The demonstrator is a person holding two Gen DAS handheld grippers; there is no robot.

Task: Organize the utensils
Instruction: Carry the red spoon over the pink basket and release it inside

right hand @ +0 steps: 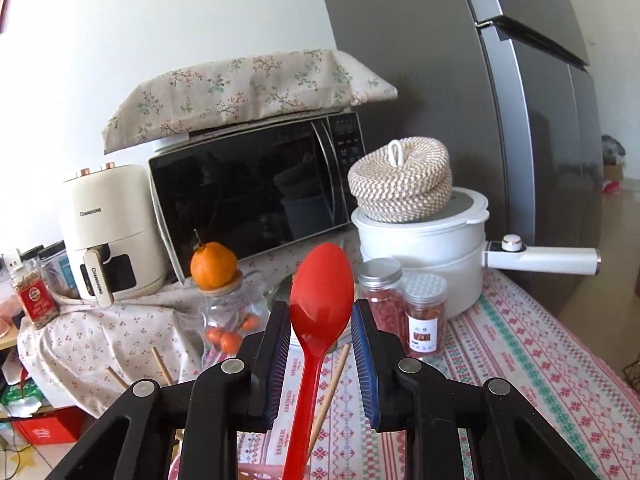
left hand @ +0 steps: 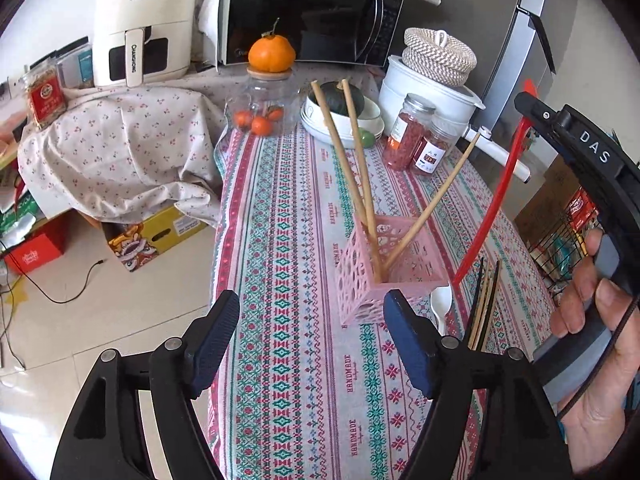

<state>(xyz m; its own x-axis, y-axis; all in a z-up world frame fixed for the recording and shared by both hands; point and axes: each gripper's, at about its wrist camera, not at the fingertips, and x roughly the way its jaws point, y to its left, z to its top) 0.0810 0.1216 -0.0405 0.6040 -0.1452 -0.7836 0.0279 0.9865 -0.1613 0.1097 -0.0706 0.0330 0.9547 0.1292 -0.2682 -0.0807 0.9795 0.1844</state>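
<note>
spoon: glossy red plastic
holder: matt pink perforated plastic
chopsticks: pale wood
surface: woven patterned cloth

The left gripper is held with fingers spread wide above the table. Three wooden chopsticks are seen leaning in a pink holder. A red spoon is carried by the right gripper. A white spoon and dark chopsticks lie beside the holder.
</note>
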